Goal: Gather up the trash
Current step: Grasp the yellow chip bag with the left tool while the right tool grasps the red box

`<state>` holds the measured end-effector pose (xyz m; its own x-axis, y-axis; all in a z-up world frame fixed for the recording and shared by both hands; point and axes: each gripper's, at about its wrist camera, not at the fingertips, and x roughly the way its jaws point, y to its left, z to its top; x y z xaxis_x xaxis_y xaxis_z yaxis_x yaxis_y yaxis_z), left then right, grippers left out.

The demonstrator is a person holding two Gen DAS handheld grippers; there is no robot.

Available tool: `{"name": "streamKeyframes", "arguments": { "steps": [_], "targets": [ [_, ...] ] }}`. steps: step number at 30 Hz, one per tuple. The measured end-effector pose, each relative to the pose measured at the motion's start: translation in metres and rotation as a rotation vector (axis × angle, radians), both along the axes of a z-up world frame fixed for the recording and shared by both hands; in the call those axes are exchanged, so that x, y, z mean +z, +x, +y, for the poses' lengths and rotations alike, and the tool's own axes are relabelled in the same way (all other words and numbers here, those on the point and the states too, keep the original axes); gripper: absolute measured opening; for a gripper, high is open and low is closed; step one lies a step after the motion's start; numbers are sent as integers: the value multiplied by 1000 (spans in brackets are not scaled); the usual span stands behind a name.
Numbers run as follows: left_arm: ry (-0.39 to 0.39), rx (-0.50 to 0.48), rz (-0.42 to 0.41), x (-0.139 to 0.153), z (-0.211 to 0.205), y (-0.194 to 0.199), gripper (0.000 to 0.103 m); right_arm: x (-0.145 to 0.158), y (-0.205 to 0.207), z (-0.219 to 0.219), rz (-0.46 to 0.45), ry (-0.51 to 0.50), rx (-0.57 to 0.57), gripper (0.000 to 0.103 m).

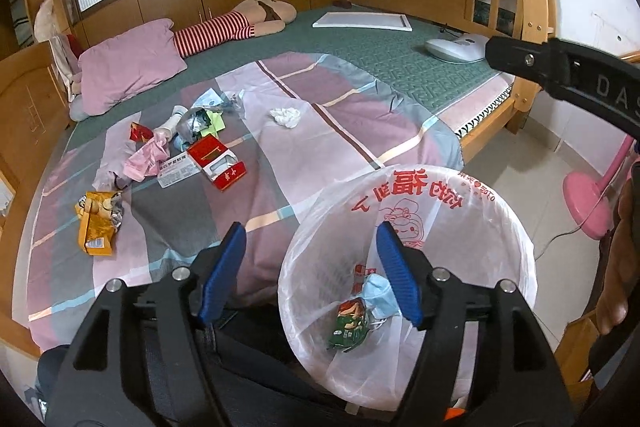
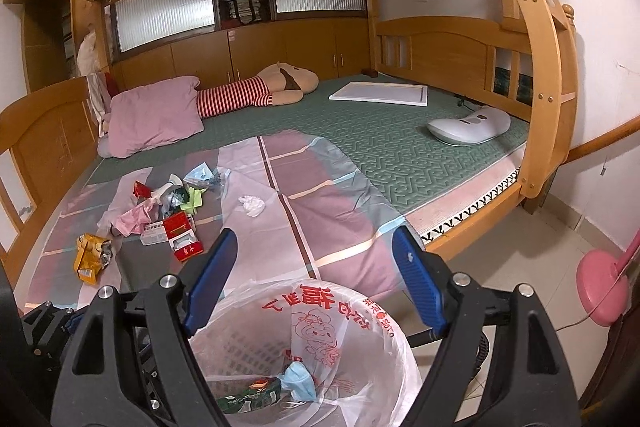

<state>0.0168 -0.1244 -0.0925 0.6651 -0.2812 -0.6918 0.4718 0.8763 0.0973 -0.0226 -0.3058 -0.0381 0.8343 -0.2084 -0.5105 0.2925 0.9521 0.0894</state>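
Bin liner (image 1: 496, 227) w/ red print incl. 福; left gripper (image 1: 312, 271) & right gripper (image 2: 316, 279) both spread, nothing held.

Bin (image 2: 400, 355): lower part cut off by the frame edge.
Litter pile (image 1: 188, 135): pieces overlap; several too small to identify.
Box (image 1: 176, 169) print: unreadable.

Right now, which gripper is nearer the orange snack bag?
Left. The left gripper sits right of the orange snack bag, by the bin; the right gripper lies farther right.
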Motion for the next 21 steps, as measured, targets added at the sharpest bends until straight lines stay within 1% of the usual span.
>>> {"name": "streamKeyframes", "arguments": {
  "steps": [7,9,11,13,15,16,17,18,19,21],
  "targets": [
    [-6,10,12,-2,3,3,72,-3,6,3,14,-9,12,79],
    [-9,40,5,-3,12,11,72,-3,8,3,18,-10,11,79],
    [-6,117,-8,-4,33,28,72,-5,9,1,24,-6,7,79],
    [-17,212,-4,-5,66,53,72,-7,12,-1,33,-6,0,79],
    [-27,357,-7,-9,116,89,72,-9,16,-3,45,-11,-5,79],
    [-29,408,-4,-13,135,104,72,-11,20,-4,56,-9,-4,79],
    [-30,485,13,-19,167,129,72,-14,24,-5,69,0,4,79],
    [-25,531,30,-25,186,146,74,-16,28,-4,82,11,13,79],
    [-20,565,46,-31,203,161,75,-19,33,-4,97,25,24,79],
    [-11,619,100,-47,237,197,81,-27,48,-1,141,53,52,79]
  ]
}}
